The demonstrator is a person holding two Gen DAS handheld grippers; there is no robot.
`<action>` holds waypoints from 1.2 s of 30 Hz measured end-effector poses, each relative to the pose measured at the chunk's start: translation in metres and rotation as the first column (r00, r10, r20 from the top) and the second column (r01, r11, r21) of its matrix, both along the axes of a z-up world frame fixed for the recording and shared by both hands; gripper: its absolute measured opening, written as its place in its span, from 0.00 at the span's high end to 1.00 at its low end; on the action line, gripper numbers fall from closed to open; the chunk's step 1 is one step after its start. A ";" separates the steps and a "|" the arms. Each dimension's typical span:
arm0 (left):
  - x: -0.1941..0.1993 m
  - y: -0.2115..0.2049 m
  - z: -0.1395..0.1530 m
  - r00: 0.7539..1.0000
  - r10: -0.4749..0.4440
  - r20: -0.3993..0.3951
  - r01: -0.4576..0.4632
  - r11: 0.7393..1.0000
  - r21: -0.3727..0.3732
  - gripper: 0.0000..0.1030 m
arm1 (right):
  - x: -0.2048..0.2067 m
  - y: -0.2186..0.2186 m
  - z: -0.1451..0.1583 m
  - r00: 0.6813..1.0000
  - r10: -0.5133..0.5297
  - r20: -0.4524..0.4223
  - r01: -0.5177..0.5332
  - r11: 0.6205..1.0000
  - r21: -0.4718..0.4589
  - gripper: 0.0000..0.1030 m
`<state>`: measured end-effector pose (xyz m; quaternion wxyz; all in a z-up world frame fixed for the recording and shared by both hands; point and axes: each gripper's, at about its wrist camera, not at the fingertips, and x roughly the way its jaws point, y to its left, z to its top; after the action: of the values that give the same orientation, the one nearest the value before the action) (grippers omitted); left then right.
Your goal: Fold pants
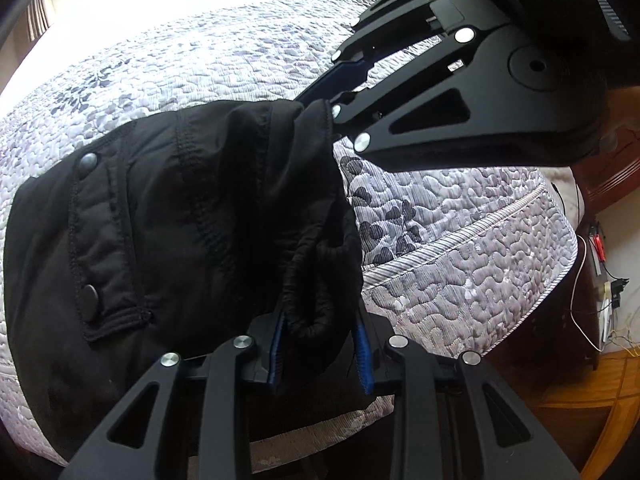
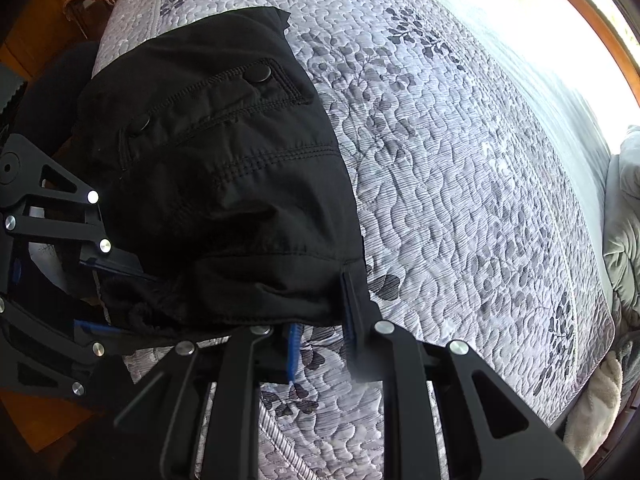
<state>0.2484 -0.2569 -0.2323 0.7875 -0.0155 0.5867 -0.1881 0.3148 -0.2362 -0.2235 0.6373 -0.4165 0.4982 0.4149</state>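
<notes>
The black pants (image 1: 168, 216) lie bunched near the edge of the bed (image 1: 460, 248), and each gripper has an end of the top hem. The left gripper (image 1: 320, 354) looks clamped on a wad of cloth; the right gripper (image 2: 320, 332) seems closed on the corner, though its pads stand apart. I'd keep both grips level and draw the hem taut before laying it flat.
</notes>
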 end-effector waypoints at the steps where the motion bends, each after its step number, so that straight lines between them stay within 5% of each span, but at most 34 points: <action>1: 0.000 0.000 -0.002 1.000 0.000 -0.003 0.000 1.000 0.001 0.72 | 0.001 -0.001 -0.002 1.000 -0.002 -0.003 0.002 1.000 0.001 0.84; 13: 0.000 -0.008 -0.016 1.000 -0.008 -0.009 0.008 1.000 0.027 0.72 | 0.000 -0.012 -0.014 0.998 -0.056 0.012 0.056 0.998 0.019 0.83; 21: -0.002 -0.011 -0.022 0.999 -0.032 0.002 0.032 0.999 0.033 0.71 | -0.001 -0.036 -0.001 0.972 -0.233 -0.023 0.233 0.972 0.024 0.77; 22: -0.002 -0.012 -0.023 0.999 -0.043 0.002 0.043 0.999 0.027 0.70 | -0.001 -0.042 0.001 0.962 -0.270 -0.036 0.271 0.962 0.031 0.70; 24: -0.002 -0.010 -0.022 0.998 -0.067 0.002 0.067 0.998 -0.024 0.59 | 0.003 -0.055 0.006 0.929 -0.369 -0.035 0.371 0.928 0.042 0.56; 28: -0.016 0.011 0.011 0.993 -0.112 0.043 0.119 0.969 -0.217 0.36 | 0.006 -0.076 0.018 0.835 -0.541 -0.101 0.550 0.826 0.123 0.57; 31: -0.031 0.051 0.040 0.993 -0.049 0.107 0.081 0.944 -0.321 0.13 | 0.003 -0.078 0.027 0.773 -0.585 -0.246 0.633 0.734 0.244 0.55; 36: -0.034 0.126 0.054 0.986 0.093 0.139 -0.040 0.938 -0.344 0.10 | 0.005 -0.046 0.020 0.736 -0.519 -0.434 0.675 0.608 0.418 0.55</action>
<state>0.2149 -0.1309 -0.1778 0.8215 -0.1565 0.4826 -0.2603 0.3197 -0.2826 -0.2031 0.7567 0.0384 0.5489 0.3530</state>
